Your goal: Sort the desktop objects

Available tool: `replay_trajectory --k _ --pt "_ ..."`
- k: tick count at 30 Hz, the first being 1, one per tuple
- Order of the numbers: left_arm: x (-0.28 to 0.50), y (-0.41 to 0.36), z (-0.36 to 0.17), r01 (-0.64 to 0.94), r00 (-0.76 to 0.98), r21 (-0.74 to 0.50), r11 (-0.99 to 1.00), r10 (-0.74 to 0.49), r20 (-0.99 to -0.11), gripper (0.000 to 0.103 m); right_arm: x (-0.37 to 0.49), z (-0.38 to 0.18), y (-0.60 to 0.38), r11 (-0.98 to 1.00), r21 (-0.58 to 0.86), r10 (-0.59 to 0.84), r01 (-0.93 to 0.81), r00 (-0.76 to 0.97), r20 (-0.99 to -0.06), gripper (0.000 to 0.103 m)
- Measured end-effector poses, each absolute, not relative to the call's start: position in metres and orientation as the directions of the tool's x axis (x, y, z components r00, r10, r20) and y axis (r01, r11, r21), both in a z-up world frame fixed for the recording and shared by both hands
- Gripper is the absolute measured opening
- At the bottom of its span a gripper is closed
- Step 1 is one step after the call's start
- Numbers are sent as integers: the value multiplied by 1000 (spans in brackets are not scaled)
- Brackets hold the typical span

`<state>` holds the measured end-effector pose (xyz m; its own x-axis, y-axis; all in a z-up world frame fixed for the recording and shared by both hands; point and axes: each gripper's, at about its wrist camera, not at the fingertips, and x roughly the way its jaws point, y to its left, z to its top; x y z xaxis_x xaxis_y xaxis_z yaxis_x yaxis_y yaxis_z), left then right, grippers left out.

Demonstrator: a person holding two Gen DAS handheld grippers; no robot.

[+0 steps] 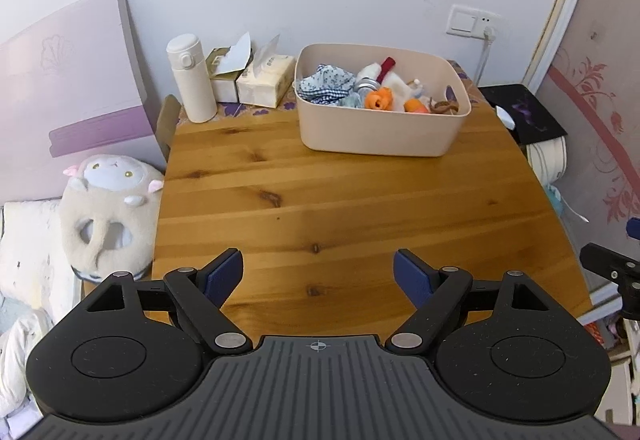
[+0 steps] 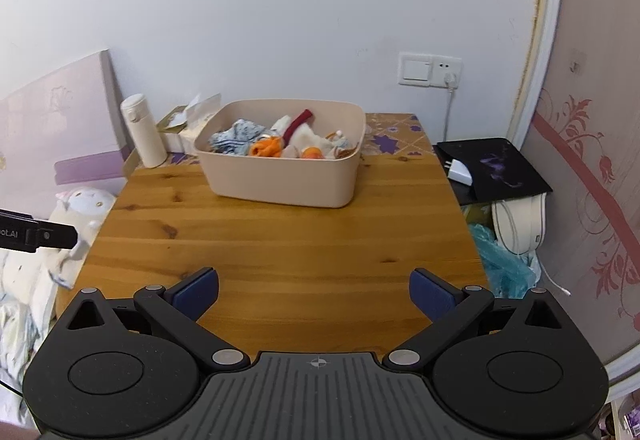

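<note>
Both grippers, left gripper [image 1: 319, 272] and right gripper [image 2: 314, 292], are hovering wide open and empty; nothing is lying loose outside the beige bin [image 1: 380, 136], so retreating slowly seems wisest.

A wooden table [image 2: 280, 240] is set against a white wall [image 2: 280, 20], with a switch plate [image 2: 430, 69] at two o'clock.
</note>
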<state>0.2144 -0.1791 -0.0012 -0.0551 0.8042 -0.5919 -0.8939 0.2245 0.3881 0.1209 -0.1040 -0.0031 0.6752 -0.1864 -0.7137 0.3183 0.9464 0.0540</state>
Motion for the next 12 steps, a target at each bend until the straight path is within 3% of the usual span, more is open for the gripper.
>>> replay_trajectory --k 12 --pt "205 -185 9 -897 -96 400 189 800 -593 84 122 3 -93 962 31 -157 270 644 -748 103"
